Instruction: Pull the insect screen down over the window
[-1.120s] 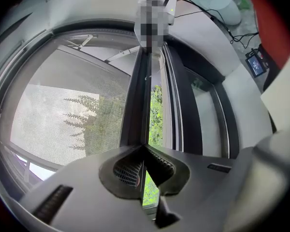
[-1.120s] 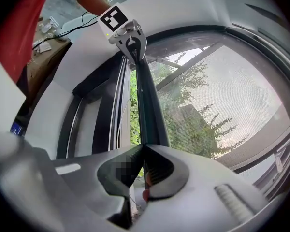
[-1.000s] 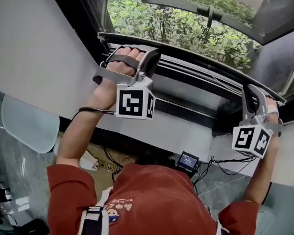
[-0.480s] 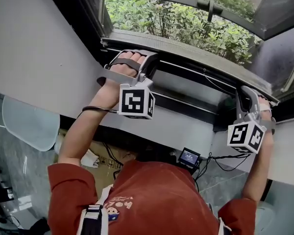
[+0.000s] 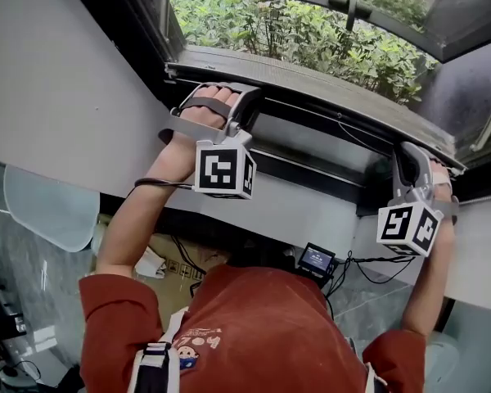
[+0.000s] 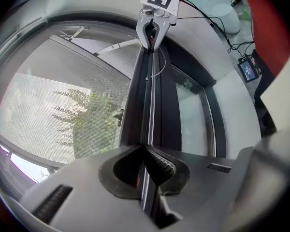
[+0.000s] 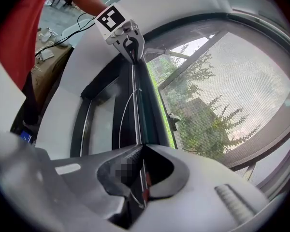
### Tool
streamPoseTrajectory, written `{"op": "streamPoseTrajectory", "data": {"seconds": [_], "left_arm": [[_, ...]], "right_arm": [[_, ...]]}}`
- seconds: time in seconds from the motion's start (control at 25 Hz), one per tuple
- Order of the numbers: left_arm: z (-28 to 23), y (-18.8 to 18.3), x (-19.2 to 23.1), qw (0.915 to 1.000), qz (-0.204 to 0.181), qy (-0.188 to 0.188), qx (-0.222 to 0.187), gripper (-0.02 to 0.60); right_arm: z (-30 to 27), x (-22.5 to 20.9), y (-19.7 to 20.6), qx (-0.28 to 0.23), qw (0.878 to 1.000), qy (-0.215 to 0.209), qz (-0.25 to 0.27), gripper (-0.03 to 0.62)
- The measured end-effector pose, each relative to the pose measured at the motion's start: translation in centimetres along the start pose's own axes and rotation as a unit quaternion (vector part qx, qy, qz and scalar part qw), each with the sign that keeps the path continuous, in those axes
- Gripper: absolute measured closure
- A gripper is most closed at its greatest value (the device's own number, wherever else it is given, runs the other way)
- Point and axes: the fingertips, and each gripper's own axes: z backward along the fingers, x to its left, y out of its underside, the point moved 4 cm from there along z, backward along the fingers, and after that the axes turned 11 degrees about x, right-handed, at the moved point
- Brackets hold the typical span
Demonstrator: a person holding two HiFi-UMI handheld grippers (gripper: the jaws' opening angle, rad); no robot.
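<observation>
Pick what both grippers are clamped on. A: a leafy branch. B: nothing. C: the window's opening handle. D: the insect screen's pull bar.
D: the left gripper and right gripper each have jaws shut on the pull bar, at opposite ends.

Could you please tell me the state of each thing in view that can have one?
Left gripper: shut on the bar.
Right gripper: shut on the bar.
Bar: clamped near both ends.
Screen: drawn over the opening.
Window: swung open outward.
Monitor: lit.
</observation>
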Motion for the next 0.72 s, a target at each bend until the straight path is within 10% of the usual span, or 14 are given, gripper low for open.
{"op": "streamPoseTrajectory", "data": {"seconds": [0.72], "left_arm": [[-0.13,0.35,-0.59,0.9996,-0.019,0.021,0.001,0.562]], "right_arm": [[-0.28,0.55,-0.16,-0.003,0.999,-0.029,-0.045,0.563]]}}
